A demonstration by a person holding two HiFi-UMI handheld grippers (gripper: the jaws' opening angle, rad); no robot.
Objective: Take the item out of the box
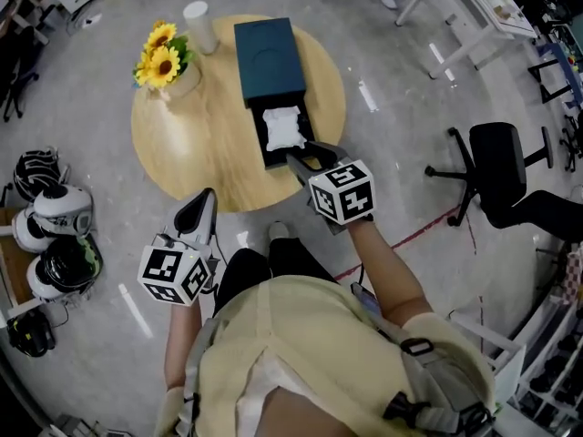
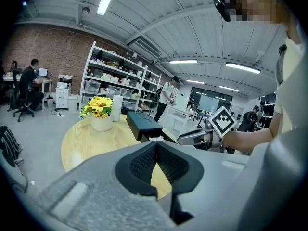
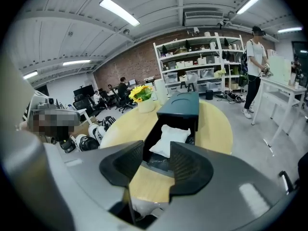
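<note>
Box [image 1: 269,57] slid open on the table with the white packet [image 1: 282,127] not yet lifted; right gripper [image 1: 308,156] at its near end, jaws apart and empty; left gripper [image 1: 202,206] closed on nothing.

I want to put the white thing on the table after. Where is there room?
Biggest bare patch: the table's near-left wood, between flowers, box and near rim. A narrower strip runs right of the box to the rim. Crowded: far left, with flowers and cup, and the box's near end, where the right gripper hovers.
</note>
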